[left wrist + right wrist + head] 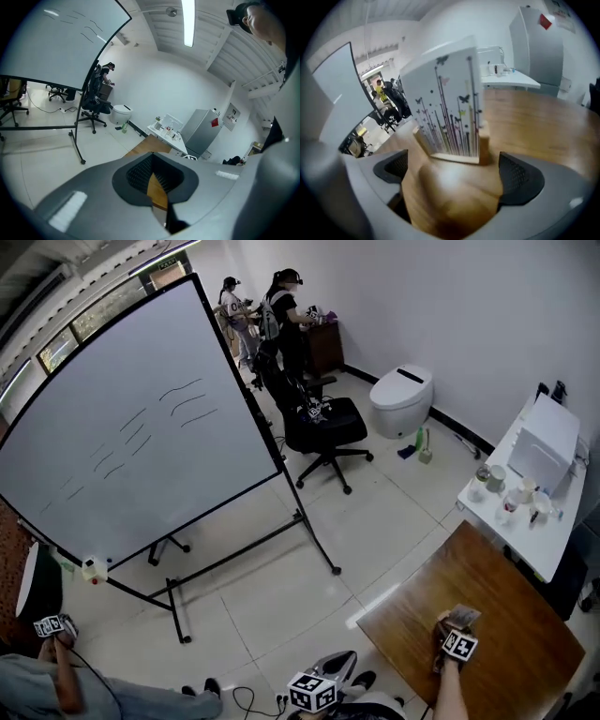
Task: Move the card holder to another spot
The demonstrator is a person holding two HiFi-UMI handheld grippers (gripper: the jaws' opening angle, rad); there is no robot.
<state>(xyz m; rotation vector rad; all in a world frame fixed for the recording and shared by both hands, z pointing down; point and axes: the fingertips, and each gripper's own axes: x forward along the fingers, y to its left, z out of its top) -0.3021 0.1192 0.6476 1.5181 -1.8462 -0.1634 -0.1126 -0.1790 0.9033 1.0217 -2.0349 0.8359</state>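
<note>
The wooden table (506,615) bears the card holder (454,112), stood upright just ahead of the right gripper (454,171), whose jaws are spread wide and hold nothing. Should they be closed on the tall cards rather than the wooden base, the holder could be tipped over. The left gripper (152,176) appears pinched together, empty. The strokes on the whiteboard (131,427) cannot be read; only butterflies are printed on the cards.

A whiteboard (131,427), office chair (323,426) and toilet (401,399) stand apart.
</note>
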